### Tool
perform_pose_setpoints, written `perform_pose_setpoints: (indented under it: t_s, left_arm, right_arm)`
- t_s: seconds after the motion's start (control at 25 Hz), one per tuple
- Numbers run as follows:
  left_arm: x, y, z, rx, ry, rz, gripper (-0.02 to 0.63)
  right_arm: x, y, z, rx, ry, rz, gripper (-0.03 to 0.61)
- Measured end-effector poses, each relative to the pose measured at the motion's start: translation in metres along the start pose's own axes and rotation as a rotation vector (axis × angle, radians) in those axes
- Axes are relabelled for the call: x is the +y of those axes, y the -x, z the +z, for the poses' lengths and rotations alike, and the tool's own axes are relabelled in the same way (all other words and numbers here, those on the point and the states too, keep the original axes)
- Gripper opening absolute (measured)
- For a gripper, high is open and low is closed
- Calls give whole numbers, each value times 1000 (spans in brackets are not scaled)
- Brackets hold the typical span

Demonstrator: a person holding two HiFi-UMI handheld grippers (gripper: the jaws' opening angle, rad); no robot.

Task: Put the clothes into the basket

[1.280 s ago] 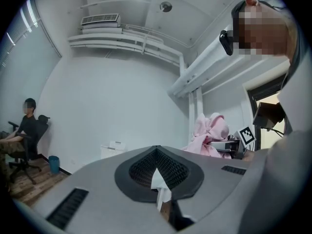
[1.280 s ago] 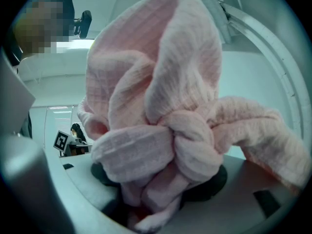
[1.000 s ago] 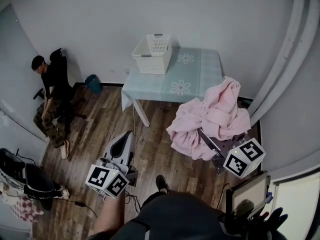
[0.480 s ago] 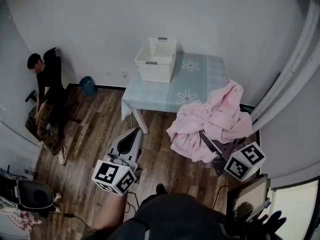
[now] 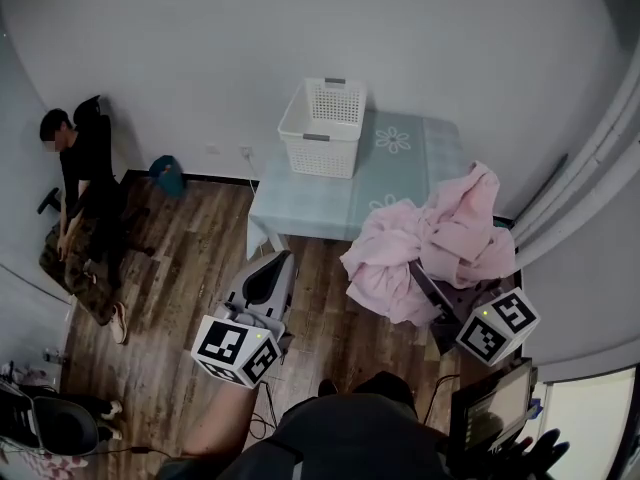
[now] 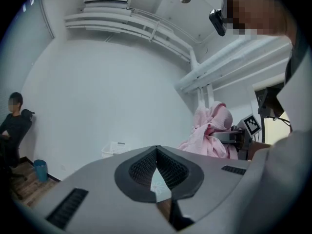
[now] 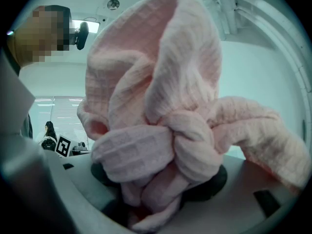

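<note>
Two grippers hang above the wooden floor (image 5: 190,268), short of the table (image 5: 405,173). The left gripper (image 5: 281,263) has its jaws meeting at the tips with nothing between them. The right gripper (image 5: 425,280) is clamped on a bunched pink garment (image 5: 430,238), which it holds in the air by the table's near right corner. Farther off, the white basket (image 5: 318,154) stands on the table's far left part, by the wall.

I record: the pink waffle-weave cloth (image 7: 156,111) buries the jaw tips of the right gripper (image 7: 161,189) and, in the head view, the near right corner of the pale green flowered table (image 5: 330,203). In the left gripper view the white lattice plastic basket (image 6: 113,149) is too small to read.
</note>
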State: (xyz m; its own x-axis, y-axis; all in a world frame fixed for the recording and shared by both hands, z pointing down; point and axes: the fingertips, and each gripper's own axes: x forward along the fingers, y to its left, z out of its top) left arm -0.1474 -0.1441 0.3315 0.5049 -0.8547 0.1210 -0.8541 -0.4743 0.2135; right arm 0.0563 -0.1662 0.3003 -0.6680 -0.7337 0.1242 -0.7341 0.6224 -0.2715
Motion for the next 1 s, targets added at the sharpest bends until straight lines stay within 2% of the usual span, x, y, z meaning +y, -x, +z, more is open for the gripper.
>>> perform_pose_setpoints:
  t_s: [0.2, 0.44, 0.68, 1.0]
  left_arm:
    - [13, -22, -3, -9, 2, 14, 3]
    - [-43, -19, -18, -37, -45, 24, 3]
    - [-101, 20, -28, -87, -95, 53, 3]
    - [-107, 26, -29, -100, -126, 64, 3]
  right_arm:
    - [-15, -19, 2, 6, 4, 5, 333]
    - [-25, 35, -2, -57, 8, 48, 333]
    - [-1, 100, -11, -126, 42, 117, 333]
    - [2, 101, -7, -157, 53, 166, 333]
